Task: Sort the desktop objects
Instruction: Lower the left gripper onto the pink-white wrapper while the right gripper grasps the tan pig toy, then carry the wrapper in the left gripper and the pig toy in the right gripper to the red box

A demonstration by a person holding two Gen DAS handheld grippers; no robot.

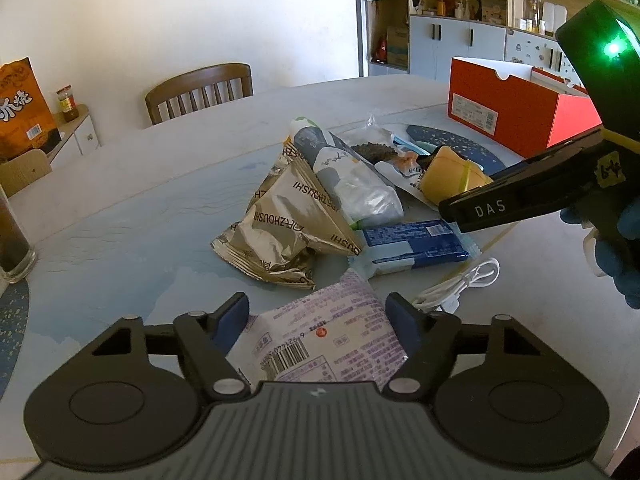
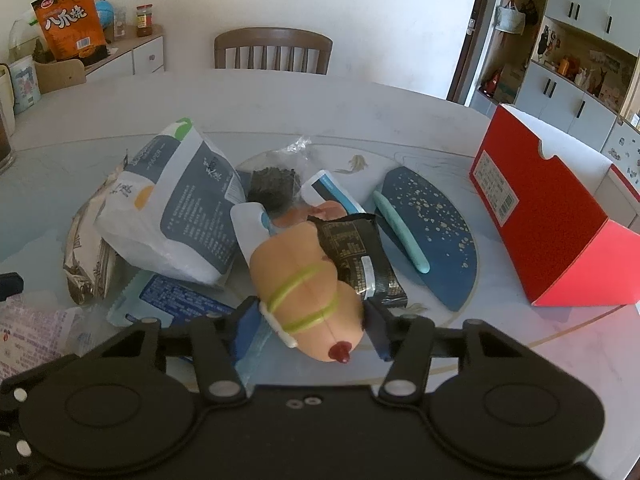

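Observation:
My left gripper (image 1: 318,314) is shut on a white-and-purple snack packet (image 1: 324,340) and holds it just above the table. My right gripper (image 2: 310,314) is shut on a peach toy hot dog with green stripes (image 2: 308,276); the toy also shows in the left wrist view (image 1: 452,174). Behind lies a pile: a gold foil bag (image 1: 280,224), a white-and-grey tissue pack (image 2: 176,216), a blue wafer packet (image 1: 416,244), a black packet (image 2: 356,256) and a clear bag of dark grains (image 2: 276,188). A red box (image 2: 552,216) stands open at the right.
A white coiled cable (image 1: 460,284) lies beside the blue packet. A teal stick (image 2: 400,232) lies on a dark blue mat (image 2: 444,240). A glass (image 1: 12,240) stands at the table's left edge. A wooden chair (image 2: 272,50) stands behind the table.

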